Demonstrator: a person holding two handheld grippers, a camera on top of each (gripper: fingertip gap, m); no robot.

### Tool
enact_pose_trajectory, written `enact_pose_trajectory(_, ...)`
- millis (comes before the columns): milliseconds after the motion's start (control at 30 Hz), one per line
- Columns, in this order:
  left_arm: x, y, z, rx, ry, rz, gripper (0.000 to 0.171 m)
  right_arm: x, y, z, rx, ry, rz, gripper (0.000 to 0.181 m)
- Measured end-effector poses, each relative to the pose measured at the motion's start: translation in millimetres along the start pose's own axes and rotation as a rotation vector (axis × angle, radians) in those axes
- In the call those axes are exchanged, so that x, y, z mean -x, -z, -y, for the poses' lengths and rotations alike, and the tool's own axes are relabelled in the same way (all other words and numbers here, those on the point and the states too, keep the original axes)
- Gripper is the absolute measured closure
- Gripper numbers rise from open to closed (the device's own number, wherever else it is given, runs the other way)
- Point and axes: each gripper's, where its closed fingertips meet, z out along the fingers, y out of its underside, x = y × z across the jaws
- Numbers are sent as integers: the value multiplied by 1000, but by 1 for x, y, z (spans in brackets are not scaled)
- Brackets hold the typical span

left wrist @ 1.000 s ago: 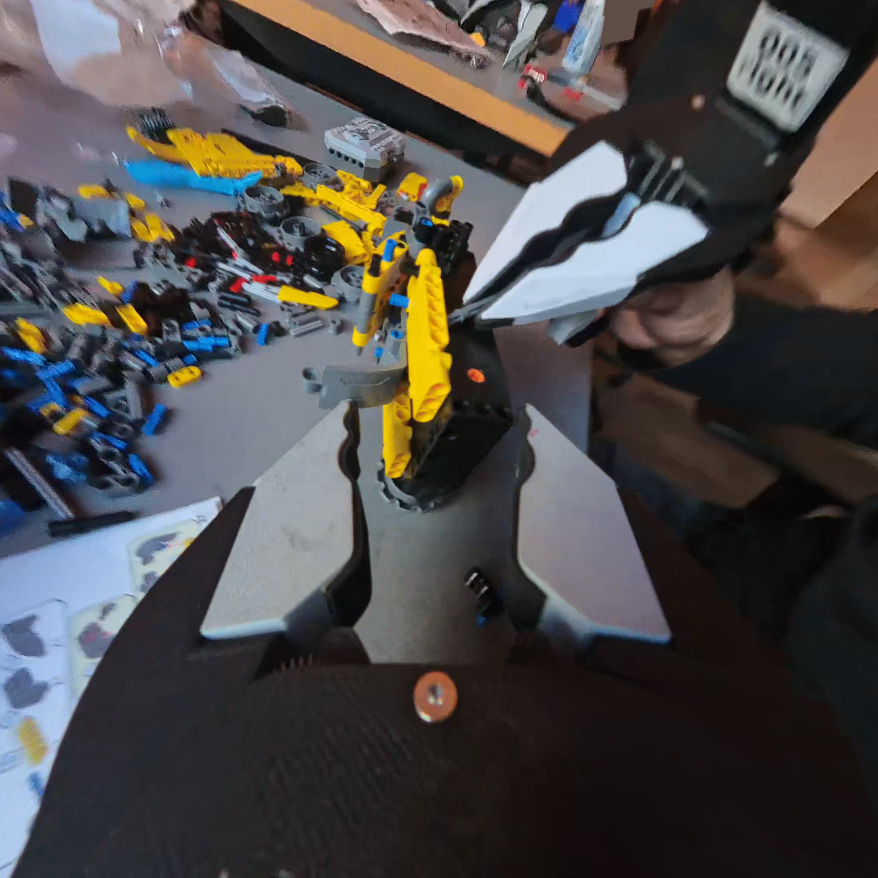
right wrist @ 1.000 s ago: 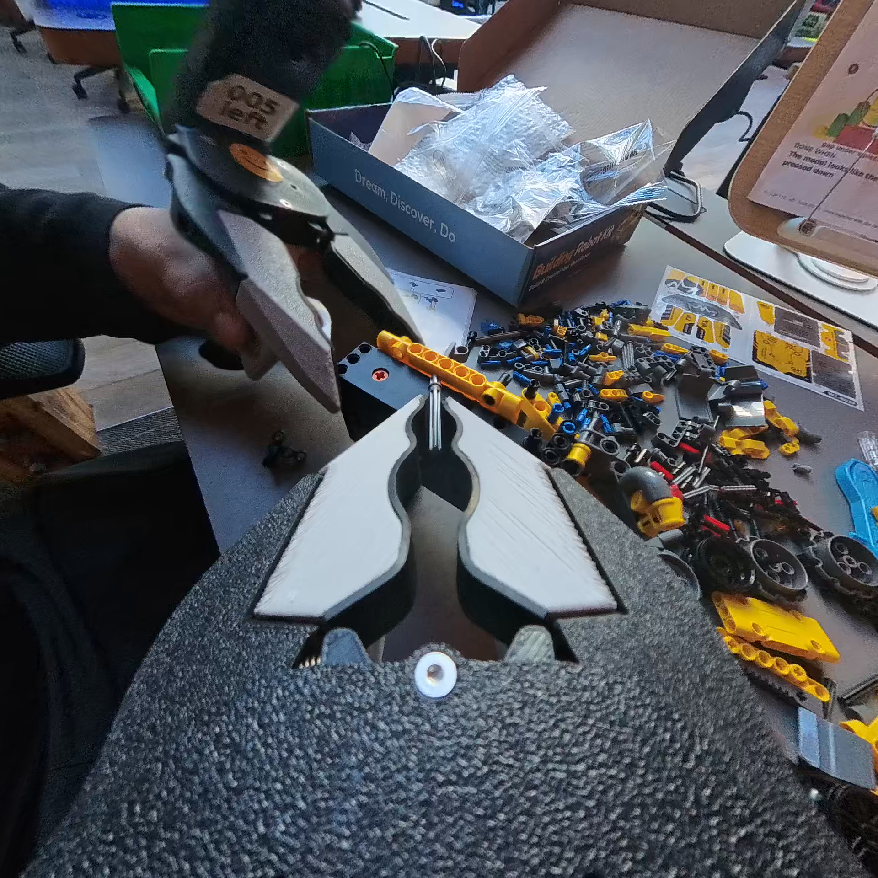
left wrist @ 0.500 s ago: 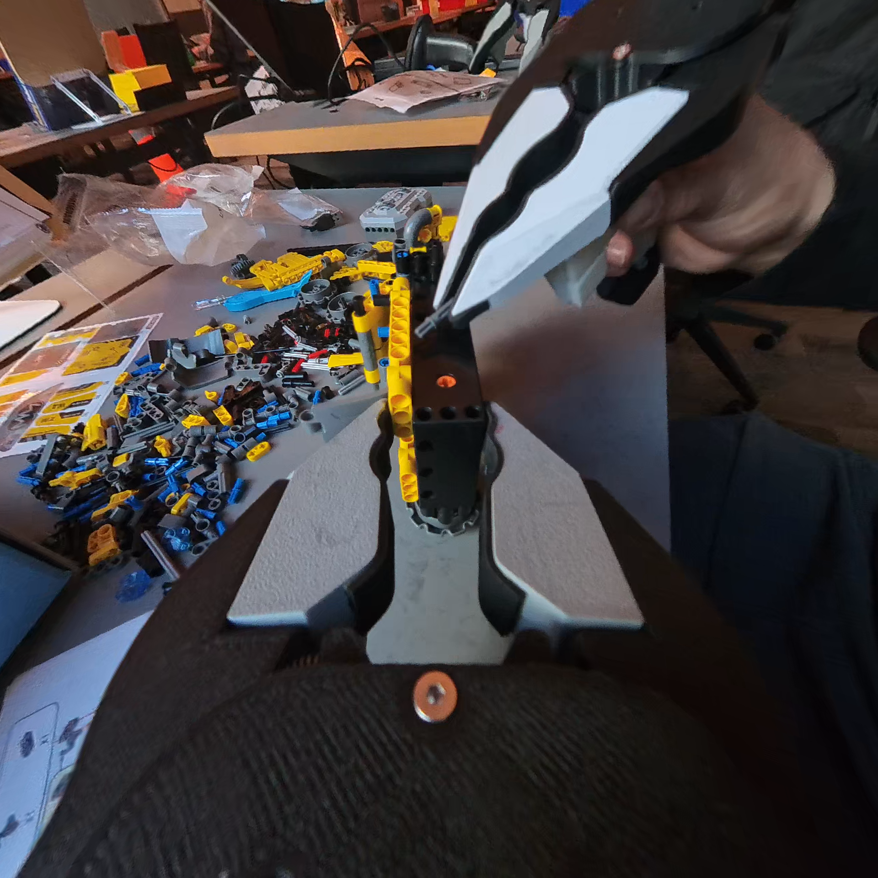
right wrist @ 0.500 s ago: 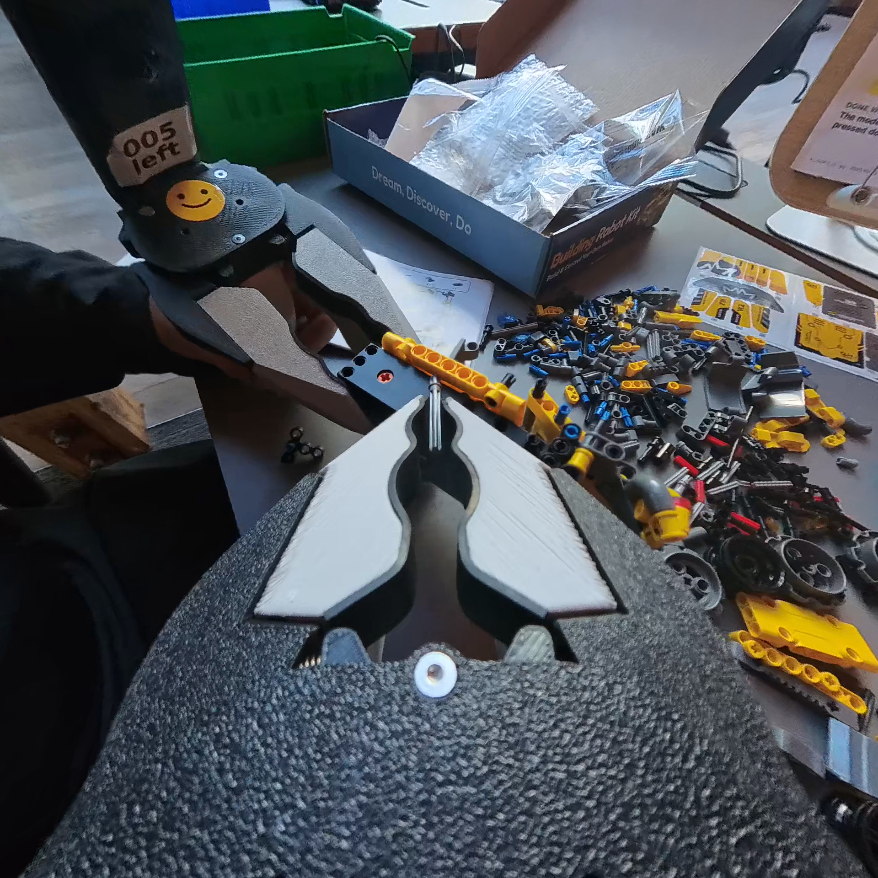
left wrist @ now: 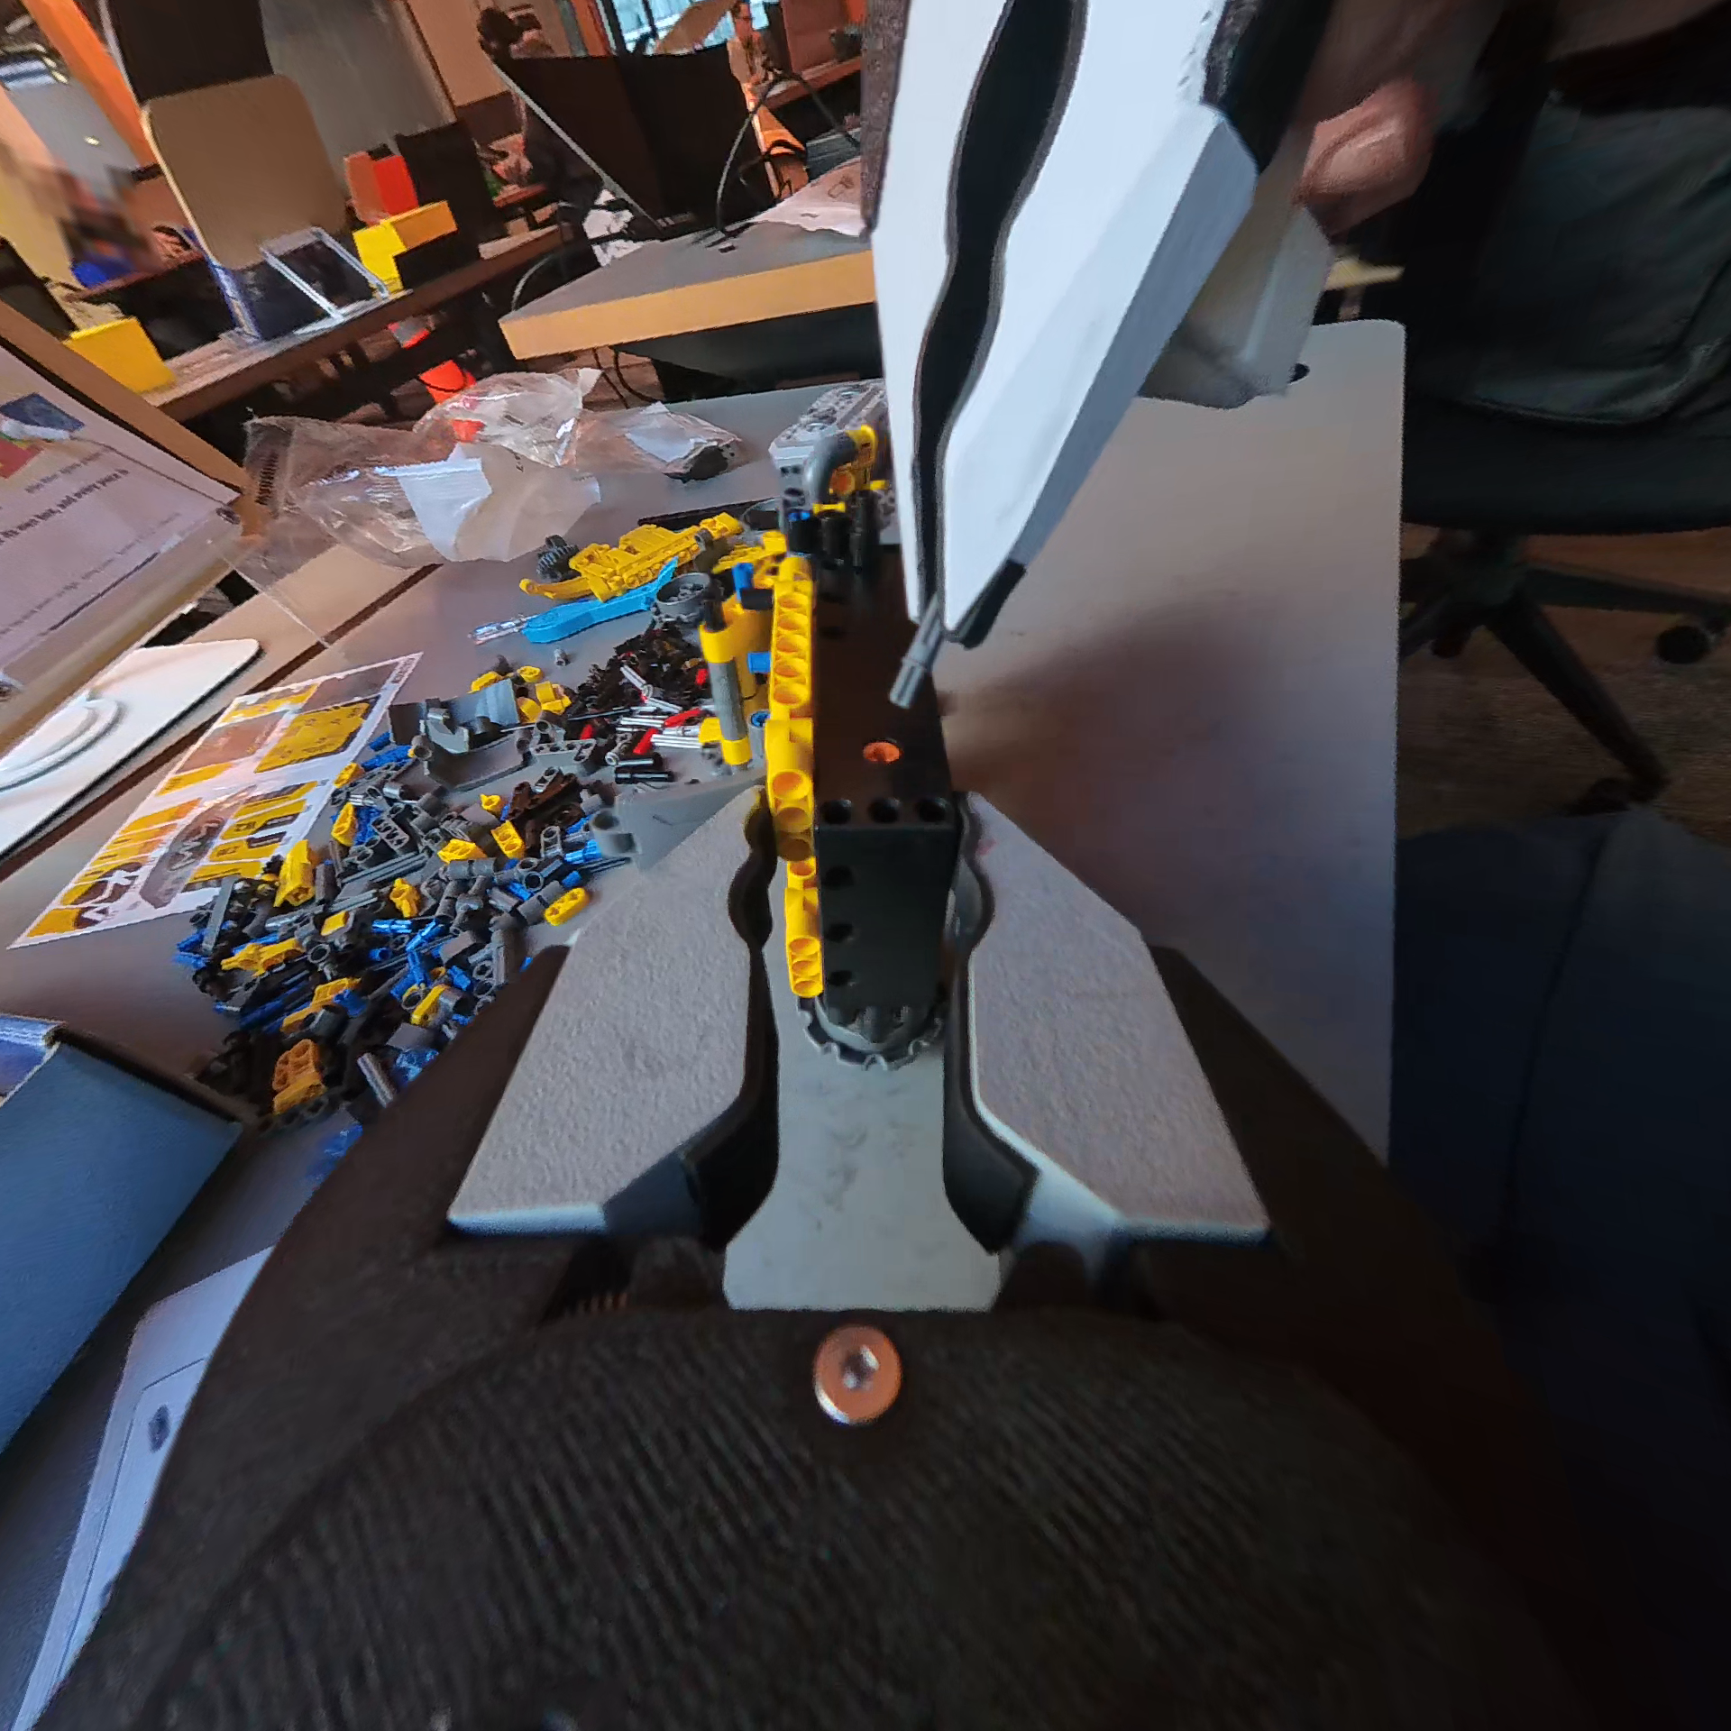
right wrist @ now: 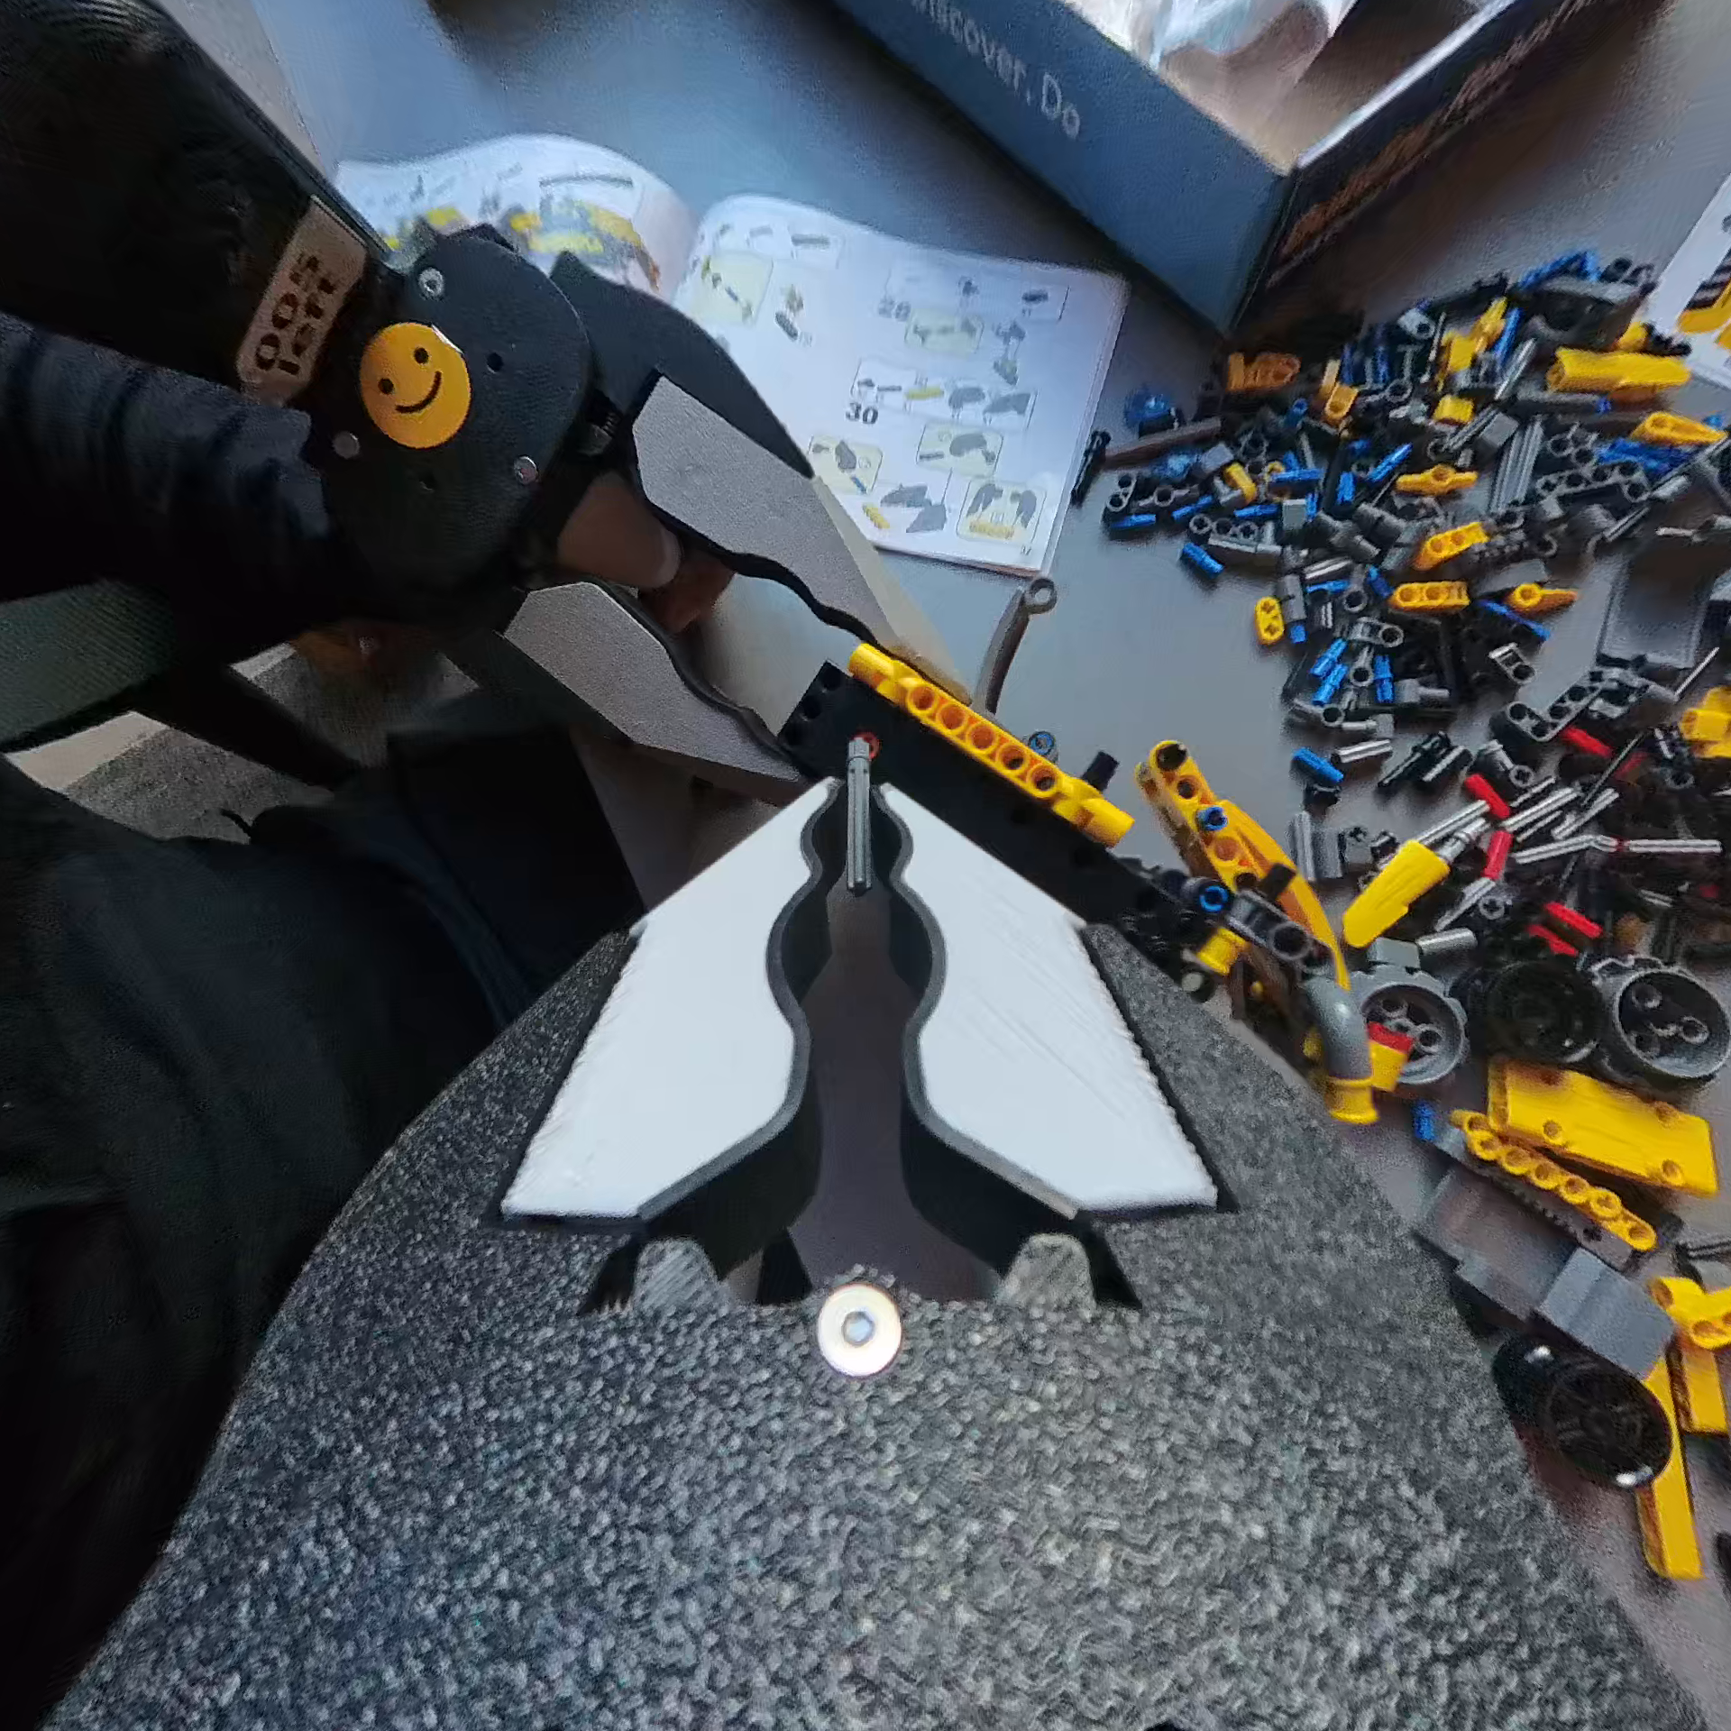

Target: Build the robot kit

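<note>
My left gripper (left wrist: 862, 843) is shut on a black and yellow brick assembly (left wrist: 876, 777), a long black block with a yellow holed beam along its left side and a grey gear at its near end. It also shows in the right wrist view (right wrist: 946, 749), where the left gripper (right wrist: 796, 693) clamps its end. My right gripper (right wrist: 857, 796) is shut on a thin grey axle (right wrist: 858, 815). The axle's tip is at the small orange hole (left wrist: 880, 751) on the block's top. In the left wrist view the right gripper (left wrist: 937, 609) comes down from above with the axle (left wrist: 913, 670).
Several loose yellow, blue, grey and black parts (left wrist: 393, 890) lie spread on the grey table (left wrist: 1171, 749). An open instruction booklet (right wrist: 899, 375) and a blue box (right wrist: 1077, 122) are at the back. Wheels (right wrist: 1658, 1021) and yellow panels (right wrist: 1592, 1124) lie at the right. A sticker sheet (left wrist: 215, 806) lies left. My right fingertips sit around 4 cm from my left ones.
The left gripper has turned and levelled the assembly. The right gripper has tipped downward and brought the axle tip from beside the yellow beam to the orange hole.
</note>
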Motion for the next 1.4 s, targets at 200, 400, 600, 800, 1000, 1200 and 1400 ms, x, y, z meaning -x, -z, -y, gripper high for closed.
enact_pose_trajectory(200,1,0,0,0,-11,14,138,-1,-6,-2,141,-10,-36,177)
enact_pose_trajectory(400,1,-1,0,0,-31,35,138,-6,-9,1,273,-2,-76,177)
enact_pose_trajectory(600,1,-1,1,-3,-31,37,138,-2,-10,1,405,27,-97,177)
enact_pose_trajectory(800,2,-1,1,0,-22,42,138,-4,-11,0,468,21,-119,177)
enact_pose_trajectory(1000,5,-3,0,11,-17,69,138,-6,-12,1,473,-54,-110,177)
enact_pose_trajectory(1200,7,-4,0,14,19,67,138,-9,-12,3,498,-132,-112,177)
enact_pose_trajectory(1400,10,-3,-2,18,53,70,138,-10,-15,6,589,-143,-146,177)
